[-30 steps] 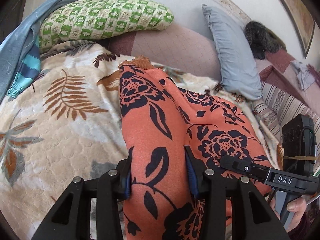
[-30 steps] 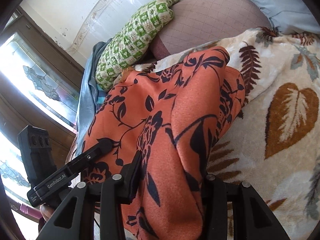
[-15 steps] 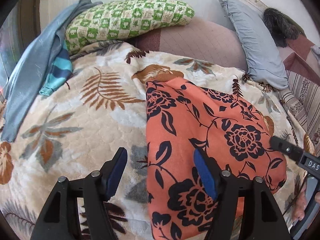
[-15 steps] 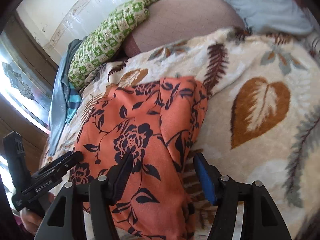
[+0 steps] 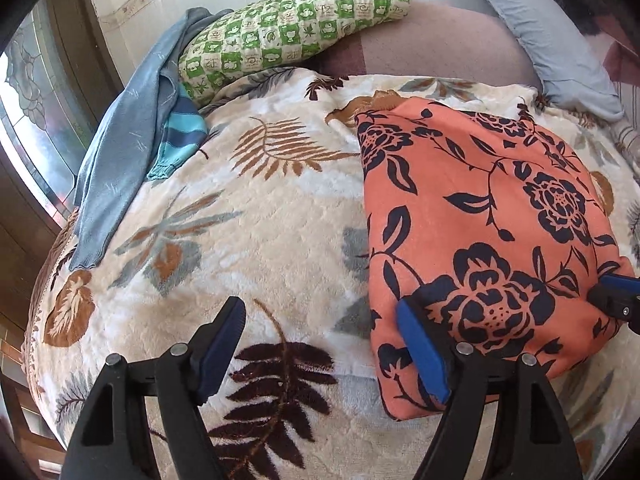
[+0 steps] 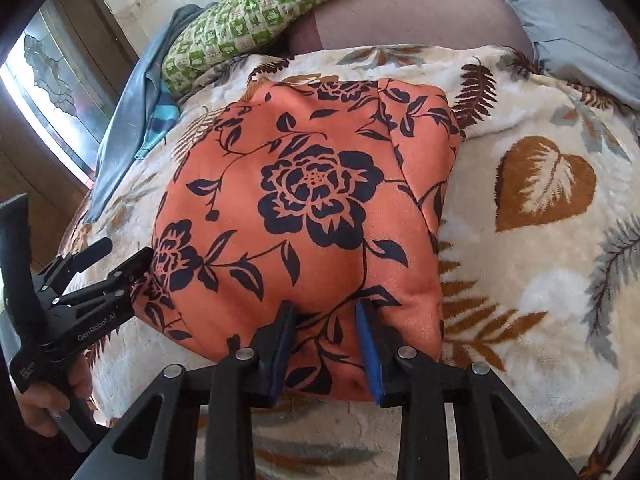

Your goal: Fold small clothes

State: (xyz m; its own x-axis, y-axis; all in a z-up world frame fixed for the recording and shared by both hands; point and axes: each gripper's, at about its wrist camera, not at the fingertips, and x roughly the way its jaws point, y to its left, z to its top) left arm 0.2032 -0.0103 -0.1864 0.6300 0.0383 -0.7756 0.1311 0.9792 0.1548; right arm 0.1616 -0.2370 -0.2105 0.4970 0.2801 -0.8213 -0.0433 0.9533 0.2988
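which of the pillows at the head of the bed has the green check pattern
The long green-and-cream checked pillow on the left; the other pillow, on the right, is plain pale blue.

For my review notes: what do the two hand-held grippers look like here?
Both are matte black plastic frames with triangular cut-outs, silver rivet pins and blue finger pads. The left hand-held gripper shows white lettering "GenRobot.AI" on its body in the right wrist view. The right hand-held gripper matches it. No cables or sleeves visible.
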